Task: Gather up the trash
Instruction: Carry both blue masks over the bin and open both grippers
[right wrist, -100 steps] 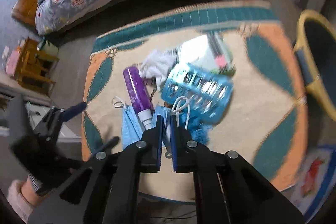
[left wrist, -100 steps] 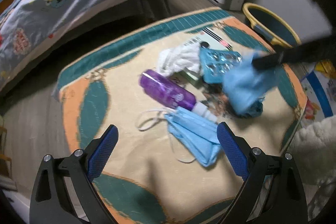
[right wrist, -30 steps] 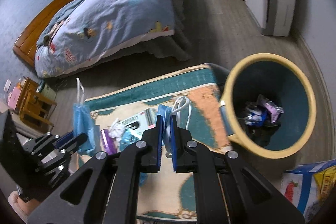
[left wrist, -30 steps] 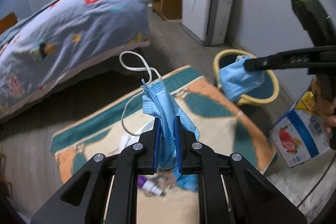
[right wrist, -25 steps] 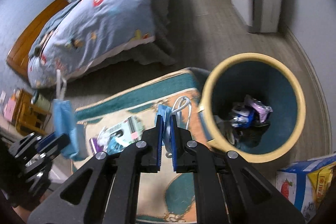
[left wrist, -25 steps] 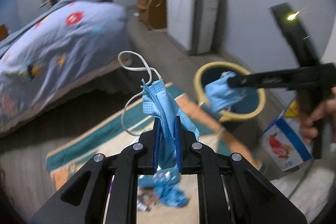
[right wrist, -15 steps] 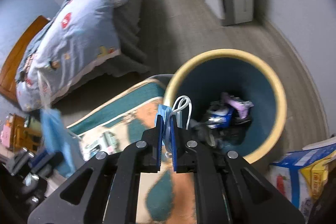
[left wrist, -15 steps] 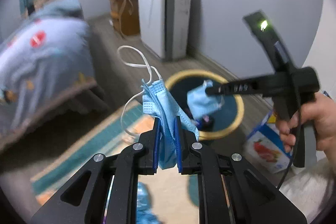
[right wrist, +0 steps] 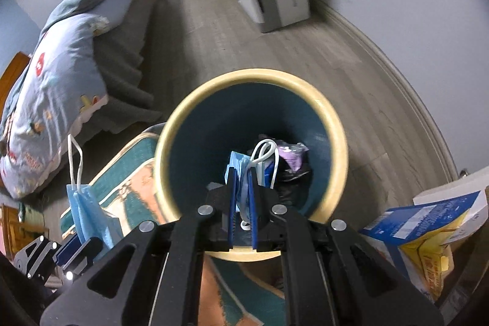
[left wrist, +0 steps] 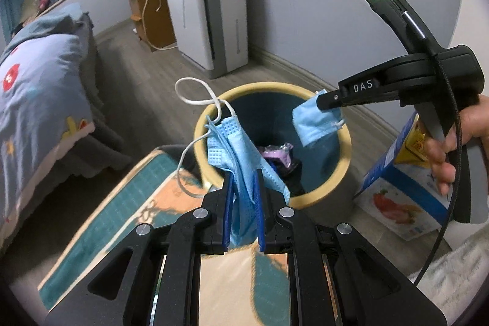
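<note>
Over bin [right wrist: 334,130]: both grippers [left wrist: 243,173] w/ masks [left wrist: 235,148]

Trash bin [left wrist: 334,173] on the floor at the rug's [left wrist: 128,210] far corner, wrappers [left wrist: 279,153] in its bottom. Right gripper's face mask [left wrist: 316,121] hangs over the bin's opening; left gripper's face mask [left wrist: 237,161] above its near rim. Air purifier [left wrist: 215,11] behind the bin against the wall, bed [left wrist: 33,81] left, carton [left wrist: 403,188] right of the bin

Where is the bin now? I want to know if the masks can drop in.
In the right wrist view the bin sits centre, right under the right gripper and its mask.
</note>
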